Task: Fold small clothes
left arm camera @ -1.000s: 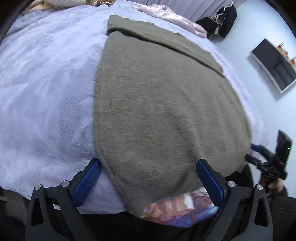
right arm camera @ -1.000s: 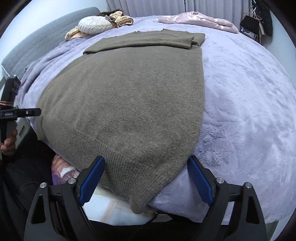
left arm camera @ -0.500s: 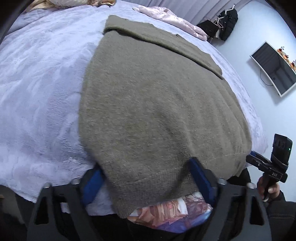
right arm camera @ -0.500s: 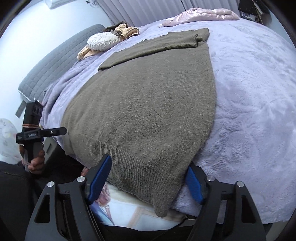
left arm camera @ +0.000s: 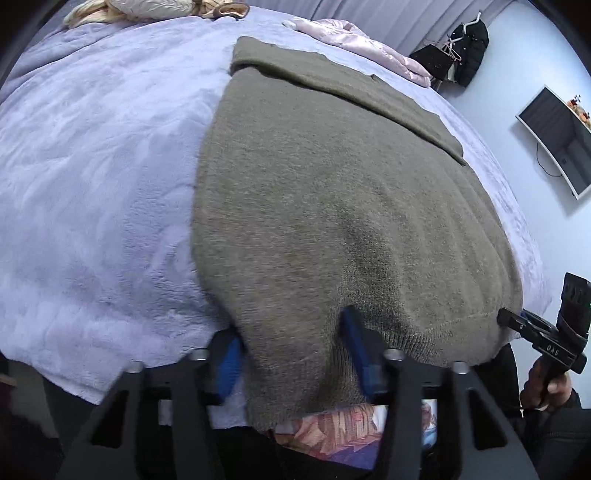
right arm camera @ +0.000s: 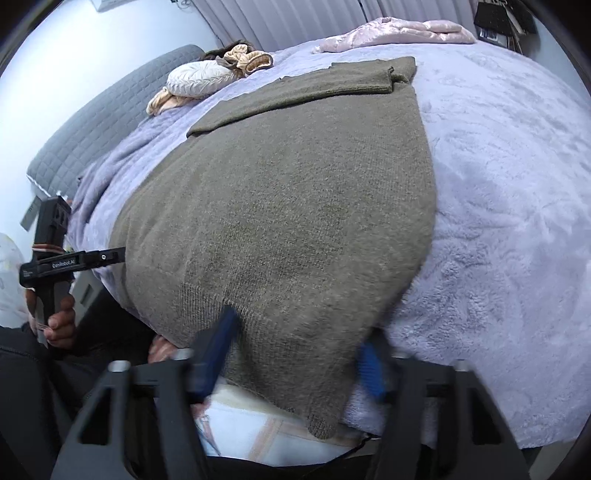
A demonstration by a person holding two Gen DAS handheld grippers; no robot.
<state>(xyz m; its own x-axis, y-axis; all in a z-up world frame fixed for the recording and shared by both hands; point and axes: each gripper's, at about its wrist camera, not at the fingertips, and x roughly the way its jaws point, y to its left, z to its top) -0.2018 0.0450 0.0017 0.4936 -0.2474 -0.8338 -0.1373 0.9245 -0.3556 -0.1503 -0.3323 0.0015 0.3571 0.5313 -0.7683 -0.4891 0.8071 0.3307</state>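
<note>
An olive knitted sweater (left arm camera: 332, 184) lies flat on the bed, one sleeve folded across its far end, its hem hanging over the near edge. My left gripper (left arm camera: 291, 350) is at the hem's left corner. Its jaws are closing, and the blue pads (left arm camera: 354, 343) dig into the gathered knit between them. In the right wrist view the sweater (right arm camera: 295, 184) fills the middle. My right gripper (right arm camera: 295, 354) is at the hem's right corner, its jaws also closing. One pad (right arm camera: 218, 343) creases the cloth; the other is half hidden under the edge.
A fluffy lavender blanket (left arm camera: 92, 184) covers the bed. A pink jacket (right arm camera: 399, 31) lies at the far end, and a cream pillow (right arm camera: 199, 79) sits by the grey headboard (right arm camera: 99, 125). A printed sheet (left arm camera: 332, 432) shows below the hem. A screen (left arm camera: 557, 140) hangs on the right wall.
Both pairs of jaws have narrowed from wide open onto the hem corners, and the knit now bunches between the pads. Both views have tilted slightly.
</note>
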